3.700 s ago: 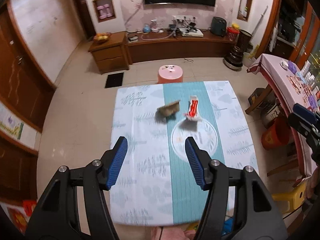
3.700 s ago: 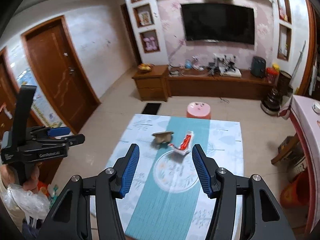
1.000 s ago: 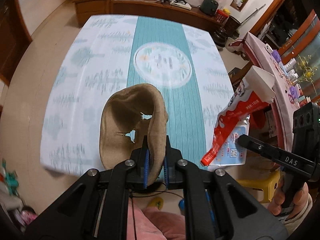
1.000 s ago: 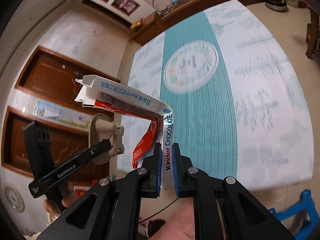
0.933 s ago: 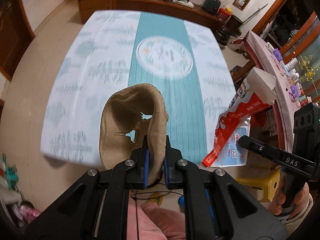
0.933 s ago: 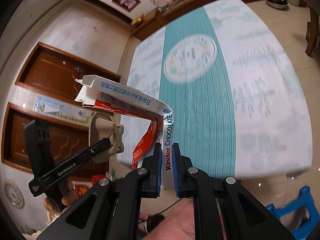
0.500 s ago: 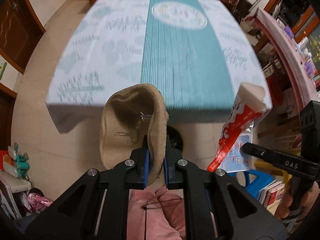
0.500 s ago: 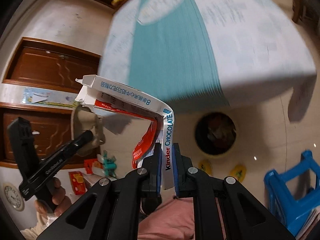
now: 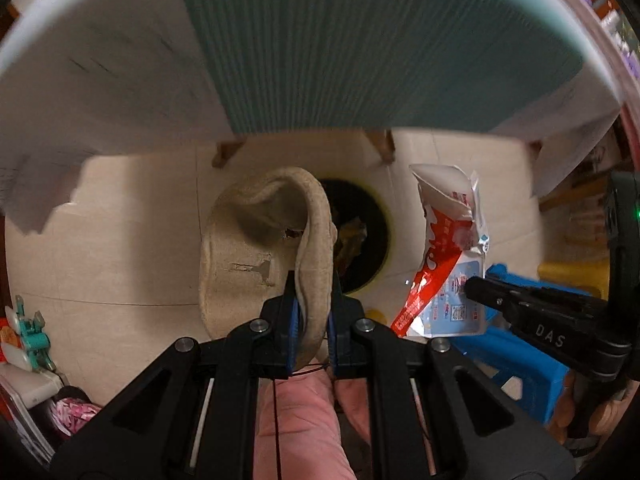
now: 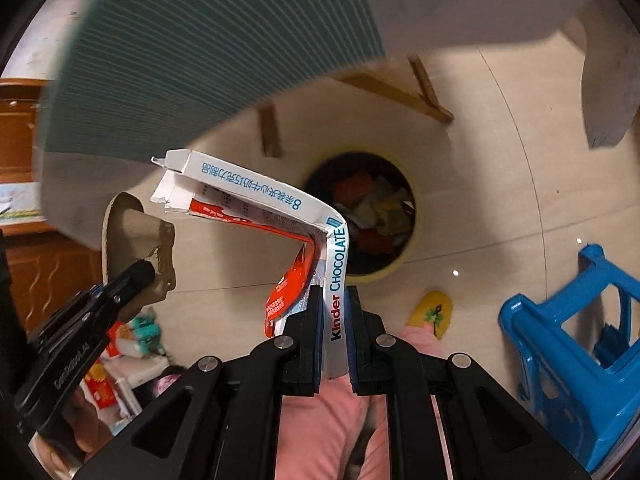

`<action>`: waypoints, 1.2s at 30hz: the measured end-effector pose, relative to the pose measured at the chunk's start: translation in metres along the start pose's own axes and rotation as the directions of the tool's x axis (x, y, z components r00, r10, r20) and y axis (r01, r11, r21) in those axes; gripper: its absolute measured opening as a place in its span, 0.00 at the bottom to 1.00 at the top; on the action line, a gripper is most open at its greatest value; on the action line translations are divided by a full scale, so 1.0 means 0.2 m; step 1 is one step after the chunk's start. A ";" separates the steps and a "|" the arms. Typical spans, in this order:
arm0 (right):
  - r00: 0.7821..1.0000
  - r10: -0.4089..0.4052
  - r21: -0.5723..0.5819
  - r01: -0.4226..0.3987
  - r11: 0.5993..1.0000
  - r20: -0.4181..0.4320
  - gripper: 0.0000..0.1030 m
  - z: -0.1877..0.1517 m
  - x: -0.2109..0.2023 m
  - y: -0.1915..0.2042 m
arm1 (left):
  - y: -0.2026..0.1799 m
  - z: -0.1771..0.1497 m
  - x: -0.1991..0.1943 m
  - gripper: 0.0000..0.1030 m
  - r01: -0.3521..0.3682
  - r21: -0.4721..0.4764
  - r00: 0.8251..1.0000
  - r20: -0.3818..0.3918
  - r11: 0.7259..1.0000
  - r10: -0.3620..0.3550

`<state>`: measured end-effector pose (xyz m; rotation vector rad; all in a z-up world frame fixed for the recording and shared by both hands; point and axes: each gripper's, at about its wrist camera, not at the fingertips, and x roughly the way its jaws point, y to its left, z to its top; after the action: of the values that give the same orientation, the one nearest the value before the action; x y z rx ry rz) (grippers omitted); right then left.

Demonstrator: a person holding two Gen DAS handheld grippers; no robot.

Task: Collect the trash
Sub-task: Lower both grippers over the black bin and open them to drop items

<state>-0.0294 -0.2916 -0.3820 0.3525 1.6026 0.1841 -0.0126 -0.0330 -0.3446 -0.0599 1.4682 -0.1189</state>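
Trash is carried to the bin [image 10: 362, 216] for dropping.
Above the bin, cardboard scrap [image 9: 264, 248] is clamped in the left gripper [image 9: 312, 320], chocolate box [image 10: 256, 192] in the right gripper [image 10: 334, 320].

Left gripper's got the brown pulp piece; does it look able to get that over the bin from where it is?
Probably yes. The left gripper is shut on the brown pulp piece, and the bin sits open on the floor just beyond it, with nothing between. The table edge lies farther back.
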 end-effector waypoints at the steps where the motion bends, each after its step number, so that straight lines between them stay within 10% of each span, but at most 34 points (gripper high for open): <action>1: 1.000 -0.009 0.016 0.009 1.000 -0.004 0.09 0.00 0.06 -0.01 | 0.00 -0.01 0.08 0.09 0.005 0.006 1.000 -0.013 1.000 -0.005; 22: 0.987 -0.159 0.079 0.156 0.985 0.027 0.11 0.20 0.78 -0.04 | -0.04 0.07 0.96 0.11 -0.050 0.047 0.997 -0.049 0.998 0.052; 23: 0.989 -0.146 0.063 0.144 0.988 0.032 0.13 0.22 0.81 -0.04 | -0.03 0.08 0.98 0.14 -0.048 0.042 0.998 -0.048 0.998 0.050; 26: 0.990 -0.132 0.028 0.131 0.991 0.039 0.34 0.25 0.92 -0.05 | -0.02 0.08 1.06 0.70 -0.045 0.031 0.998 -0.048 0.998 0.046; 36: 0.984 -0.108 -0.053 0.116 0.992 0.144 0.42 0.24 1.01 -0.09 | 0.06 0.07 1.11 0.74 -0.061 -0.020 0.998 -0.008 0.998 0.061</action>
<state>0.0095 -0.2446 -0.5817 0.2224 1.4691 0.1187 0.0226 -0.0471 -0.5644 -0.0314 1.4771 -0.0549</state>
